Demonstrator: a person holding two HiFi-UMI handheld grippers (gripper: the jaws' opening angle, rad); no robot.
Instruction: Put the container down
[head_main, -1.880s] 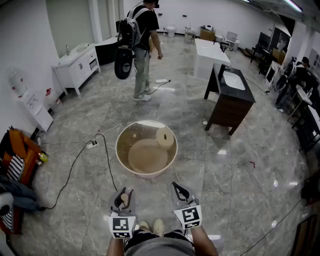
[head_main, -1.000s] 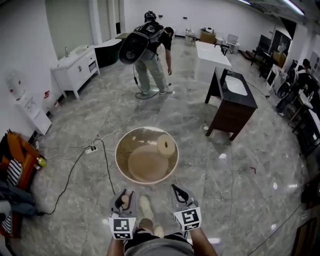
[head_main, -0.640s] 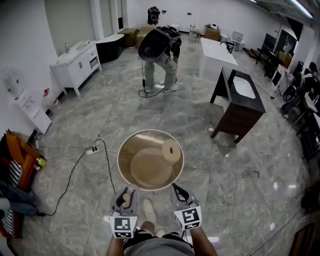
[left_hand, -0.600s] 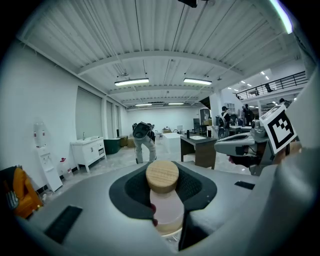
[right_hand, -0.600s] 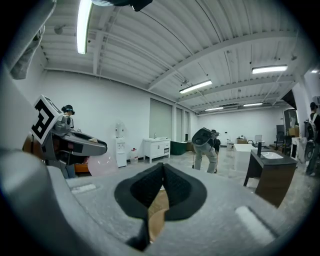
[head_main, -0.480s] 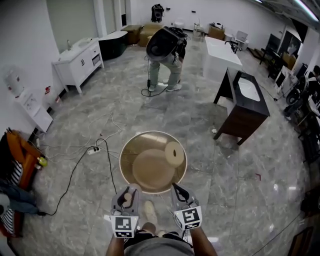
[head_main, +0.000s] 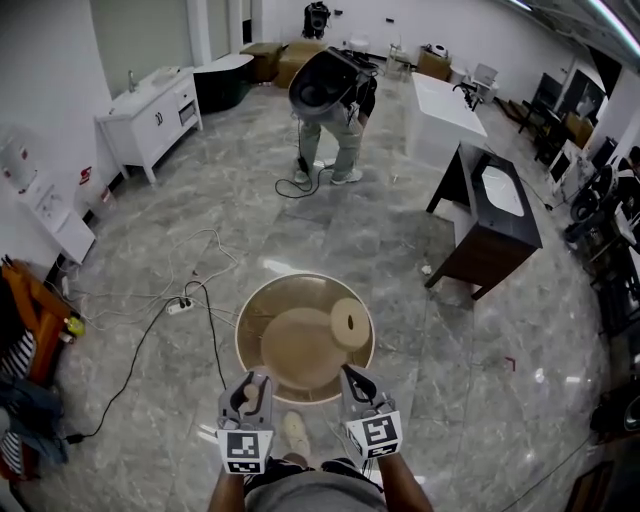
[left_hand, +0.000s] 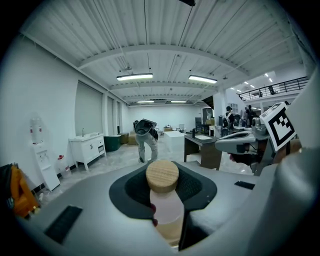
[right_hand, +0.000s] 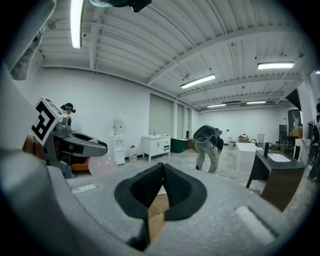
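Note:
The container (left_hand: 162, 176) is a small clear bottle with a round wooden lid, standing upright between the jaws of my left gripper (left_hand: 162, 190), which is shut on its body. In the head view that left gripper (head_main: 248, 385) is low and centre-left, with the container (head_main: 250, 397) showing as a tan spot. My right gripper (head_main: 352, 378) is beside it, its tip at the near rim of a round clear-topped table (head_main: 241, 335). In its own view the right gripper (right_hand: 163, 180) has its pads together, and a brown card-like piece shows in the gap below them.
A tan roll (head_main: 350, 323) lies on the round table. A person (head_main: 330, 85) bends over at the back. A dark vanity cabinet (head_main: 490, 225) stands right, a white cabinet (head_main: 150, 105) back left, bags (head_main: 25, 330) far left. A power strip and cables (head_main: 180, 305) lie on the floor.
The round table has come closer and now lies just ahead of both grippers. The person at the back has bent over. Both grippers keep their hold and place.

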